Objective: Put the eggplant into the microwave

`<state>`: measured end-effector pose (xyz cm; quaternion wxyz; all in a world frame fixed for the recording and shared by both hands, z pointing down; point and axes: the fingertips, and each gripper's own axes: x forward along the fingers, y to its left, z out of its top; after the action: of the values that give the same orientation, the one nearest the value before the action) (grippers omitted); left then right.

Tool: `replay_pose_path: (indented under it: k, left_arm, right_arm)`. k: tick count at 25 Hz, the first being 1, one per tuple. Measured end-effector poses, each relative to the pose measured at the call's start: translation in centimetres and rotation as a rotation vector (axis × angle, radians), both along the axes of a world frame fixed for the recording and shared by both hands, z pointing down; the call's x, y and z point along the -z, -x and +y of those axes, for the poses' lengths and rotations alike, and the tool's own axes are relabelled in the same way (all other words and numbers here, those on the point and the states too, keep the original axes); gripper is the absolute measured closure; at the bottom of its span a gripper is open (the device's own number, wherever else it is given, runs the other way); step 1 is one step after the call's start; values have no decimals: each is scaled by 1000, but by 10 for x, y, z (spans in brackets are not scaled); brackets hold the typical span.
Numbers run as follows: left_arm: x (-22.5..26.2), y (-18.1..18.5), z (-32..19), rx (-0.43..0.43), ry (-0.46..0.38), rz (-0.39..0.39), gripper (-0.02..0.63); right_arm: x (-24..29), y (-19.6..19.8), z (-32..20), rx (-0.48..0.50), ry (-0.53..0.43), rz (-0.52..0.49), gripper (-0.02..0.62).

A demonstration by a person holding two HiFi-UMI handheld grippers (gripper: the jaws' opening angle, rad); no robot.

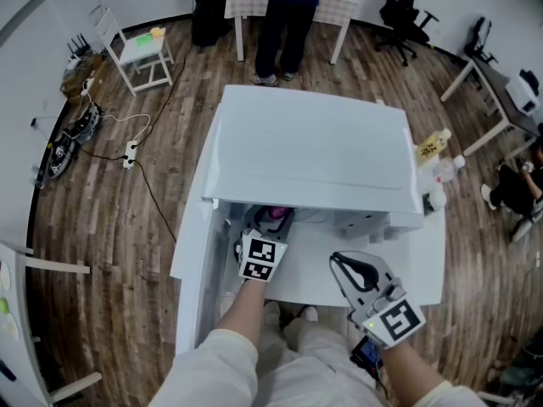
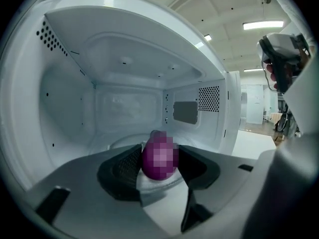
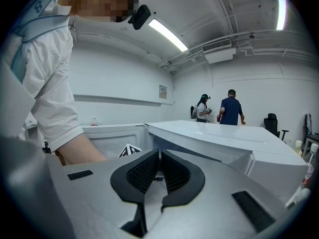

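The white microwave (image 1: 314, 142) stands with its door (image 1: 191, 253) swung open to the left. A purple eggplant (image 2: 159, 156) sits between the pads of my left gripper (image 2: 159, 167), which is shut on it inside the cavity (image 2: 124, 103), just above the floor. From the head view the eggplant (image 1: 276, 215) shows at the cavity mouth ahead of the left gripper (image 1: 270, 227). My right gripper (image 1: 341, 263) hangs in front of the microwave's right half, shut and empty. The right gripper view shows its pads (image 3: 172, 173) almost touching, with the microwave top (image 3: 224, 133) beyond.
The open door (image 3: 117, 138) and my left forearm (image 3: 75, 151) lie left of the right gripper. Bottles (image 1: 433, 147) stand by the microwave's right side. Two people (image 3: 219, 109), a table, a white chair (image 1: 140, 53) and floor cables (image 1: 127, 151) are farther off.
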<state>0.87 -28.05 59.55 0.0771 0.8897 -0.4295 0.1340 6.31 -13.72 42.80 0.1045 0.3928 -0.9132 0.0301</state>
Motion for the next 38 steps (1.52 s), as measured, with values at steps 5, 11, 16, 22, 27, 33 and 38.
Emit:
replay_pose_path:
  k: [5, 11, 16, 22, 27, 33, 38]
  left_arm:
    - [-6, -1, -1, 5, 24, -34, 390]
    - [-12, -2, 0, -1, 43, -50, 388]
    - [-11, -3, 3, -15, 45, -26, 312]
    - [-8, -1, 3, -24, 32, 0, 307]
    - [-3, 4, 3, -3, 16, 2, 301]
    - [9, 11, 5, 21, -12, 10, 293]
    - [20, 14, 11, 34, -33, 13, 293]
  right_arm:
    - [-1, 2, 0, 1, 3, 1, 558]
    - [-1, 4, 1, -2, 1, -2, 558]
    - [-1, 3, 1, -7, 3, 1, 558]
    - [-1, 3, 1, -8, 2, 0, 558]
    - [-1, 2, 3, -7, 0, -1, 558]
    - [1, 2, 8, -5, -8, -9, 558]
    - [8, 1, 10, -7, -27, -21, 558]
